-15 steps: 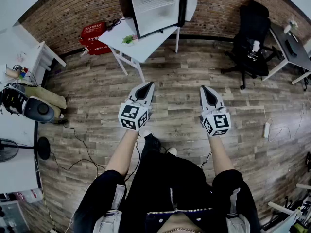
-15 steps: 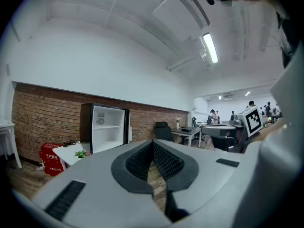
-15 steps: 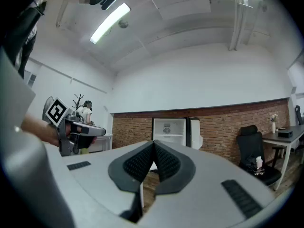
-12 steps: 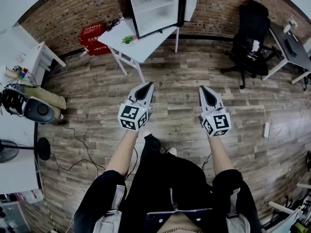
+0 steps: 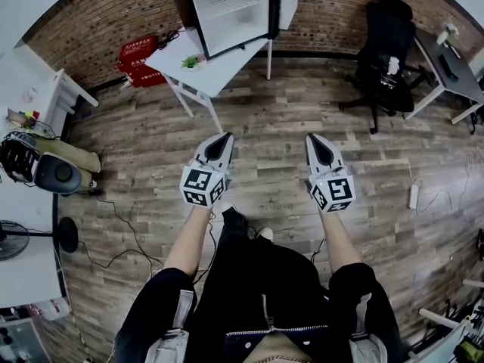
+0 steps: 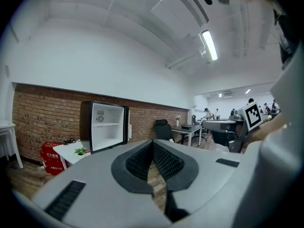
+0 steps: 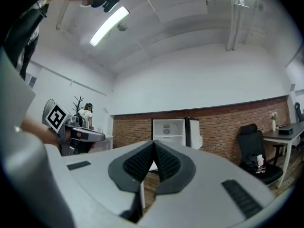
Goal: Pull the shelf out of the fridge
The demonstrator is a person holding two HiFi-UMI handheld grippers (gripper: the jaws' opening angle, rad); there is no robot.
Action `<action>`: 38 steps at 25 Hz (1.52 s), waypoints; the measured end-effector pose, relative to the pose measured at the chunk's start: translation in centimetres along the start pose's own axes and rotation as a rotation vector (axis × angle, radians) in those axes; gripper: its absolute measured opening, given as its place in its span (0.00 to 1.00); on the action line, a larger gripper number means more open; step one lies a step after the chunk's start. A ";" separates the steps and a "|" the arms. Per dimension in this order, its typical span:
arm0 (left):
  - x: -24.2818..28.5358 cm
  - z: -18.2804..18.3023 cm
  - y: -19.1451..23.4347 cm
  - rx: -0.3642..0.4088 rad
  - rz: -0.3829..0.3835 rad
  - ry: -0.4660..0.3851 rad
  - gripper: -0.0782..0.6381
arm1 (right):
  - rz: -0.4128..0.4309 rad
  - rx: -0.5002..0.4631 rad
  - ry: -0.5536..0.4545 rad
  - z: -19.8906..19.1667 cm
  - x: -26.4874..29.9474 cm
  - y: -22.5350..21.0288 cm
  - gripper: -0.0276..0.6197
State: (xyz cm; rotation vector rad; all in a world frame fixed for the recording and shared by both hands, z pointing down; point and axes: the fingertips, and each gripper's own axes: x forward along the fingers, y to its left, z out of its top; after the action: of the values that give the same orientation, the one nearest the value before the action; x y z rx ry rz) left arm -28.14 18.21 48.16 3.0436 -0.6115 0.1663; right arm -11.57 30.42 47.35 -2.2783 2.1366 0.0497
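A small black fridge (image 5: 227, 10) stands open on a white table (image 5: 215, 63) against the brick wall, well ahead of me. Its white inside shows a wire shelf (image 5: 227, 6) across the middle. The left gripper view shows the fridge (image 6: 105, 126) at left, and the right gripper view has the fridge (image 7: 173, 132) at centre. My left gripper (image 5: 217, 144) and right gripper (image 5: 318, 147) are held out over the wooden floor, side by side, both shut with nothing in them. Both are far short of the fridge.
A small green plant (image 5: 191, 61) sits on the white table. A red box (image 5: 140, 55) lies by the wall at left. A black office chair (image 5: 386, 51) and a dark desk (image 5: 454, 66) stand at right. White furniture, a fan and cables line the left side.
The fridge, table and chair have shifted slightly up and left in the head view. Both grippers keep their places side by side and stay shut.
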 end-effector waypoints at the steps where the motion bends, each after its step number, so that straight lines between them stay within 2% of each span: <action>1: -0.1 -0.1 -0.1 0.000 0.003 0.002 0.14 | 0.010 0.007 0.000 -0.1 -0.1 0.1 0.05; 11: 0.5 -0.7 0.2 -0.020 0.020 0.012 0.14 | 0.034 0.028 0.019 -0.9 0.2 -0.1 0.04; 18: 4.5 -0.9 2.0 -0.037 0.012 0.008 0.14 | 0.026 0.035 0.038 -1.6 3.0 -2.5 0.04; 25: 11.6 -0.1 5.9 -0.017 0.006 0.004 0.14 | 0.025 0.031 0.048 -1.9 10.0 -6.7 0.04; 38: 24.7 2.8 16.2 0.004 -0.015 0.020 0.14 | 0.021 0.049 0.054 -1.0 25.3 -13.7 0.04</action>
State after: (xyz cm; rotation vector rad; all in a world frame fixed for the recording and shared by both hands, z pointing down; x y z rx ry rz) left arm -11.46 -6.36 48.27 3.0460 -0.5877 0.1971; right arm 3.73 6.01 47.39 -2.2561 2.1619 -0.0647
